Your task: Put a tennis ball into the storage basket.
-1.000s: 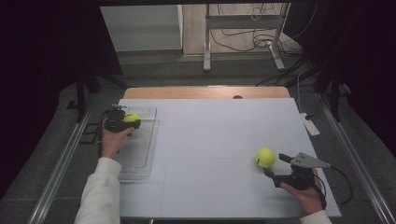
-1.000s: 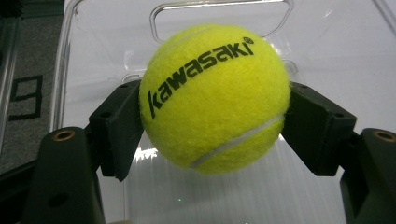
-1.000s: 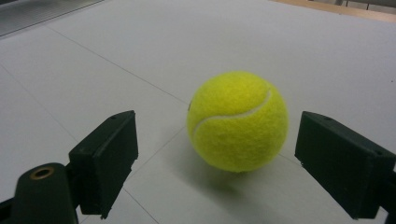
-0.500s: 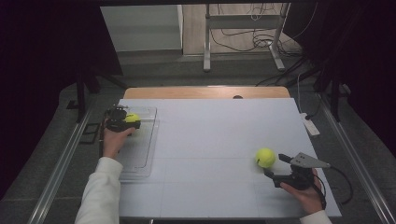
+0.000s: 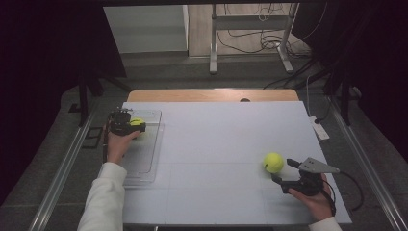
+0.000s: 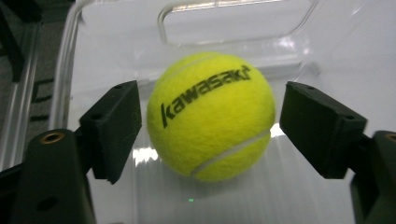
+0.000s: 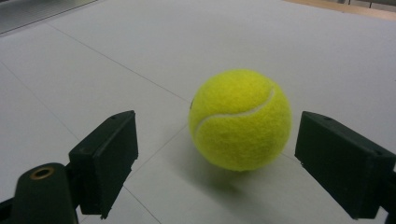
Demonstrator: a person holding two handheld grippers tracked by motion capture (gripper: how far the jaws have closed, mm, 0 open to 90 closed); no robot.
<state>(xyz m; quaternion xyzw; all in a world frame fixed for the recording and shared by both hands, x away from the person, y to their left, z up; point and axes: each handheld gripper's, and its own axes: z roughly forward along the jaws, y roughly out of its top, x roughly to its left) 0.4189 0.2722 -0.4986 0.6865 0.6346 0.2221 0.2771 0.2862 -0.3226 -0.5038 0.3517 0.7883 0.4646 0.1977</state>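
A yellow tennis ball printed "kawasaki" lies in a clear plastic tray at the table's left. My left gripper stands around the ball and its jaws have just been opening; a gap shows beside the right pad, so nothing is gripped. From above, the left gripper sits at the tray's far end with that ball. A second yellow tennis ball rests on the white table at the right. My right gripper is open just short of it, and from above the right gripper is beside this ball.
The white table top stretches between the two hands. A white power strip lies at its right edge. Metal rails run along both sides, and a frame with cables stands beyond the far edge.
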